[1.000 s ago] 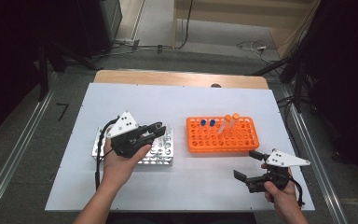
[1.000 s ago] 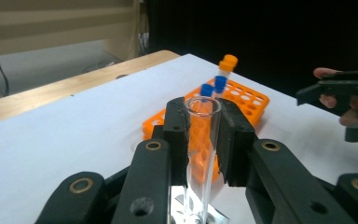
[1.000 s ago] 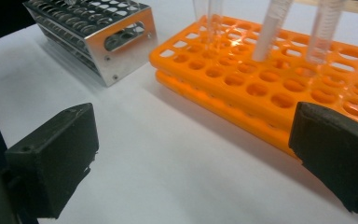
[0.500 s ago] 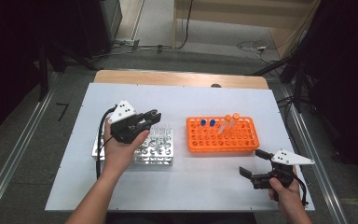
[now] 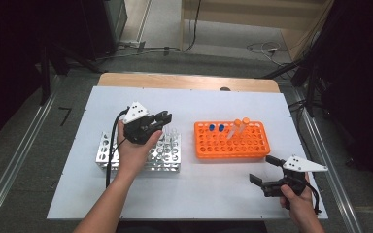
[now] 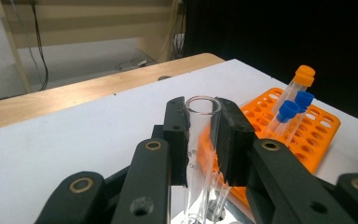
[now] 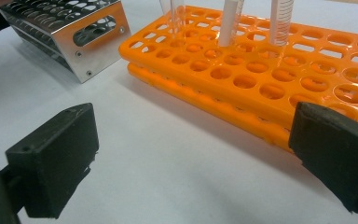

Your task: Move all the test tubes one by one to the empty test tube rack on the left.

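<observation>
So a clear glass test tube (image 6: pixel 200 140) is clamped between the jaws of the left gripper (image 6: pixel 201 135), which are closed right up against its sides just below the open rim. The tube is held upright and uncapped, with faint printed markings seen on the glass. In the high view the left gripper (image 5: pixel 161 118) is seen above the far right corner of the silver metal rack (image 5: pixel 104 153), which is parked on the left half of the white table (image 5: pixel 194 194); the tube's lower end is seen down near the rack's top in the left gripper view, though whether it is touching a hole can't be told.

The orange rack (image 5: pixel 233 145) is set just to the right of the metal one, well apart from it. Four capped tubes are stood in its back rows: two with blue caps (image 5: pixel 216 127) and two with orange caps (image 5: pixel 242 122), the orange ones being taller and tilted.

The right gripper (image 5: pixel 268 170) is held low over the table's near right corner, close to the front edge of the orange rack (image 7: pixel 261 88). Its jaws are spread wide and nothing is gripped between them, only bare tabletop being seen in the gap.
</observation>
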`<control>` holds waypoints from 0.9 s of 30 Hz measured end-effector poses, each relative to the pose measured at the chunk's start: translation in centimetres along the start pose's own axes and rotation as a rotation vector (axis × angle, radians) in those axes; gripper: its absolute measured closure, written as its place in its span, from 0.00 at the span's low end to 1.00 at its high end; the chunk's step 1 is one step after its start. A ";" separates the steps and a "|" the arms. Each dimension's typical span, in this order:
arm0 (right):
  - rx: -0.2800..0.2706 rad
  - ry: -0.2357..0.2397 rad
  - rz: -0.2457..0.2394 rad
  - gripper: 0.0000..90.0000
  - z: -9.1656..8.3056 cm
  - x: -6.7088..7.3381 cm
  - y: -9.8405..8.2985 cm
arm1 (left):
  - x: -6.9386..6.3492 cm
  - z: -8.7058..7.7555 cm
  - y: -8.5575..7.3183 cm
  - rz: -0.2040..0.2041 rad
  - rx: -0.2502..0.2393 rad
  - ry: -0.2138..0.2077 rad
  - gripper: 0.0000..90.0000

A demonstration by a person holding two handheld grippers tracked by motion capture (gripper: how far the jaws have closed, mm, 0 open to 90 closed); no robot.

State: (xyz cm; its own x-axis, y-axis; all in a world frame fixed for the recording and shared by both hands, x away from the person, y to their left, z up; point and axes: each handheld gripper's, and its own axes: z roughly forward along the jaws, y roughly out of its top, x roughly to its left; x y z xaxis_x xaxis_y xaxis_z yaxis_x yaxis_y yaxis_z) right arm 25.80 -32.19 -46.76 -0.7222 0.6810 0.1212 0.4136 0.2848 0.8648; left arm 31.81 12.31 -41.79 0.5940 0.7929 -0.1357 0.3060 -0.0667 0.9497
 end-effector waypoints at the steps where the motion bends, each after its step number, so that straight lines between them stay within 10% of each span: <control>1: 0.000 0.001 -0.001 0.00 0.0 0.0 0.0 | 0.0 0.1 -0.1 0.003 0.003 0.003 0.85; 27: 0.001 0.002 -0.005 0.00 0.2 0.0 -0.1 | -1.1 0.4 -1.7 0.051 0.118 0.042 0.84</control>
State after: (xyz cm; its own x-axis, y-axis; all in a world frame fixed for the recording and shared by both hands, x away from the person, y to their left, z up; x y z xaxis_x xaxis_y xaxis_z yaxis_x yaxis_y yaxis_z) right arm 25.86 -32.06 -46.89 -0.7254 0.6782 0.1175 0.4104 0.2892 0.8649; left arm 30.89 11.33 -43.38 0.5797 0.8115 -0.0740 0.3633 -0.1761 0.9149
